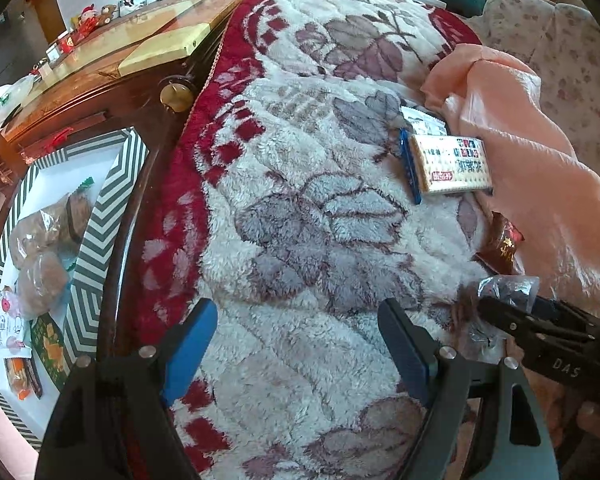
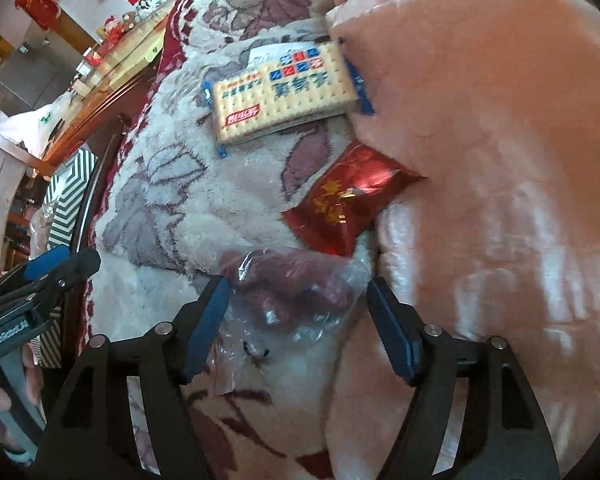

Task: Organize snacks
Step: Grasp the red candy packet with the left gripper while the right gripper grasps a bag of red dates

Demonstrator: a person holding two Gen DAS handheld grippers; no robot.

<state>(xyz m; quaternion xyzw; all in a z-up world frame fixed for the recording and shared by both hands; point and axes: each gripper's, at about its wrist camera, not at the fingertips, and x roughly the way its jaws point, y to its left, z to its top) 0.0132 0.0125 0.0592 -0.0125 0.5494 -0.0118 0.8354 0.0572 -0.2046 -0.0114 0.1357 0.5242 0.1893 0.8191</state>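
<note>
A cracker pack (image 1: pixel 450 166) (image 2: pixel 284 92) lies on the fleece blanket against the pink quilt. A red snack packet (image 2: pixel 348 200) (image 1: pixel 504 242) lies nearer, half under the quilt's edge. A clear-wrapped brown snack (image 2: pixel 292 292) (image 1: pixel 504 286) lies in front of it. My right gripper (image 2: pixel 298 324) is open, its jaws on either side of the clear-wrapped snack. My left gripper (image 1: pixel 298 348) is open and empty above bare blanket. A striped tray (image 1: pixel 100 216) at the left holds several wrapped snacks (image 1: pixel 46 248).
The floral fleece blanket (image 1: pixel 300 220) covers the bed. The pink quilt (image 2: pixel 500 140) is bunched at the right. A dark wooden bed frame (image 1: pixel 140 208) runs between blanket and tray. A wooden cabinet (image 1: pixel 112 60) with trinkets stands behind the tray.
</note>
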